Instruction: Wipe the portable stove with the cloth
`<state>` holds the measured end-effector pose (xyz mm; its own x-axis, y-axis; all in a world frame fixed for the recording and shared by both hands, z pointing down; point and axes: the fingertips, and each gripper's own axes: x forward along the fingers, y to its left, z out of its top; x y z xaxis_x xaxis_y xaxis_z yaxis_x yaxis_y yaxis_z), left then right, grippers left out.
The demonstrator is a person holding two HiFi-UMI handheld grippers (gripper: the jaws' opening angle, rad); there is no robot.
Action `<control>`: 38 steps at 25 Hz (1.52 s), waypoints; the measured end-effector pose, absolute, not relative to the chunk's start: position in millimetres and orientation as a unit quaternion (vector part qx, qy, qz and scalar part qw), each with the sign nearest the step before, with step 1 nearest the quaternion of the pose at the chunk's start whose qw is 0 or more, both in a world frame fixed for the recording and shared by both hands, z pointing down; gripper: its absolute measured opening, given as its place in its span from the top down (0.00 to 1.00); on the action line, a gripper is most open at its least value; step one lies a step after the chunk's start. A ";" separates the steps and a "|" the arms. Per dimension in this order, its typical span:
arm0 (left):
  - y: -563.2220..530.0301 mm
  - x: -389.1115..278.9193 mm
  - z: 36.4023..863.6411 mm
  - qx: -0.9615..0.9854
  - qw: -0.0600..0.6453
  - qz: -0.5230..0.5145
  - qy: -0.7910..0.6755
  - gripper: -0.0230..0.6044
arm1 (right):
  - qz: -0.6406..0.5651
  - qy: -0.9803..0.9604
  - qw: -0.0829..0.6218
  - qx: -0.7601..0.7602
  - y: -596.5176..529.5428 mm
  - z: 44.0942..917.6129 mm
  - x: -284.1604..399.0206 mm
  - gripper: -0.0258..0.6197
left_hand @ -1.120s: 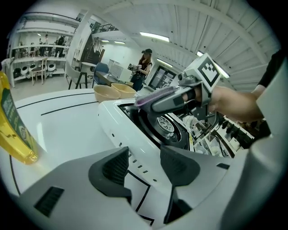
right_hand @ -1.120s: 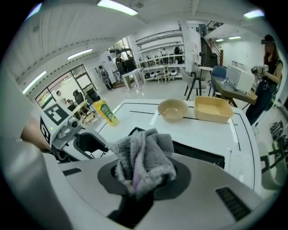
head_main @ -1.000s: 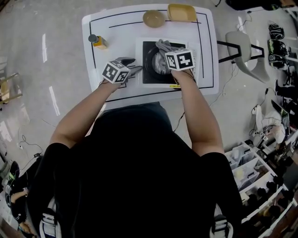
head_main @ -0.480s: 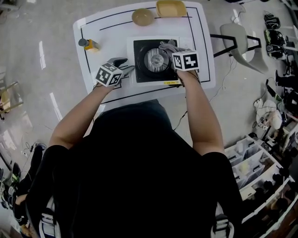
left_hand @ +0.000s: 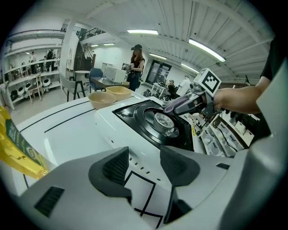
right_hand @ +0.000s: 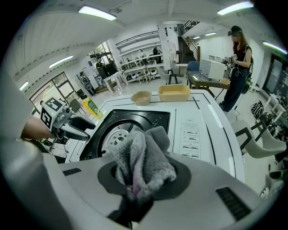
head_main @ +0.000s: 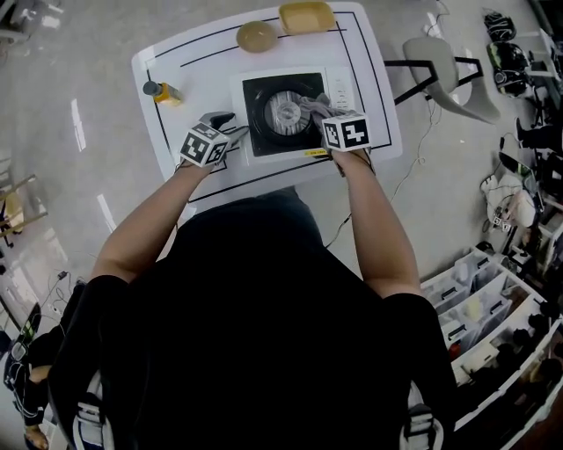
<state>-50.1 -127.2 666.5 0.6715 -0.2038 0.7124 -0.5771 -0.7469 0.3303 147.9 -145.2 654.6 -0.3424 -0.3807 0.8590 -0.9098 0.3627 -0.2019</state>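
Right tool [right_hand: 139,184], clamped on the cloth [right_hand: 143,161], has dragged it across the stove [head_main: 257,95] toward the table's [head_main: 202,61] near edge: wiping underway. Left tool [left_hand: 145,167] waits, jaws apart.

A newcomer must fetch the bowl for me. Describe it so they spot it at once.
On the white table, look past the portable stove to the far edge, where two tan dishes sit side by side. The bowl is the left one: round, whereas the rectangular container beside it has straight sides.
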 end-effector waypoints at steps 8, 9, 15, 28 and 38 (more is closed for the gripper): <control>-123.3 -45.3 663.2 0.869 0.266 0.354 -0.221 0.58 | 0.365 -0.734 0.368 0.438 -104.9 653.6 144.9 0.80; -122.9 -45.0 662.7 0.869 0.265 0.355 -0.221 0.58 | 0.366 -0.734 0.368 0.438 -101.1 653.4 143.6 0.80; -121.6 -44.2 660.9 0.867 0.249 0.368 -0.225 0.58 | 0.372 -0.731 0.369 0.438 -88.5 654.3 138.7 0.79; -120.5 -44.6 648.3 0.857 0.239 0.398 -0.223 0.58 | 0.358 -0.745 0.349 0.442 -93.6 630.9 137.1 0.79; -144.8 -57.3 568.4 0.892 0.229 0.304 -0.245 0.58 | 0.313 -0.782 0.290 0.455 -122.1 553.2 123.3 0.77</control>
